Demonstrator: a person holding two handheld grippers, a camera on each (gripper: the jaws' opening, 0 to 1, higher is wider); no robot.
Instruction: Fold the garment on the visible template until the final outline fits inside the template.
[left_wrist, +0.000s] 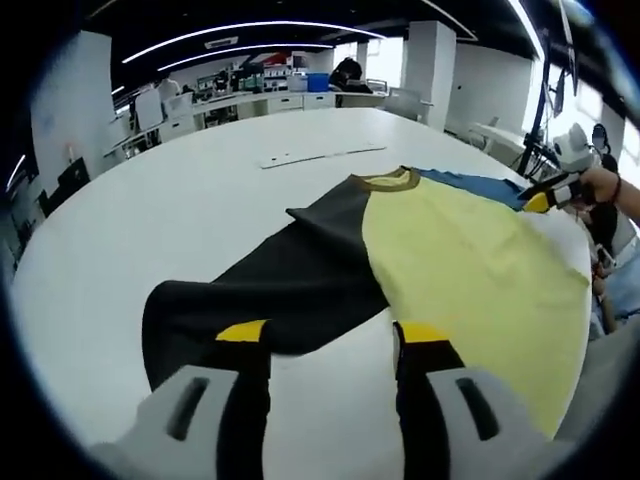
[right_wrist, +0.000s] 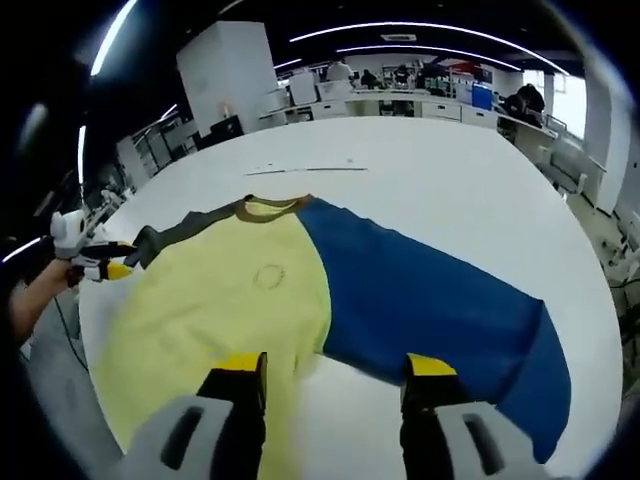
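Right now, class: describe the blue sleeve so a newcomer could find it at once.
Start at the big white table. A shirt lies spread on it with a yellow body. From the brown collar, one blue sleeve stretches out flat; the opposite sleeve is black.

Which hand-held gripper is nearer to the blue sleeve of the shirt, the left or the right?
Right. The right hand-held gripper hovers open just at the edge of the blue sleeve. The left hand-held gripper hovers open over the black sleeve, across the yellow body from the blue one.
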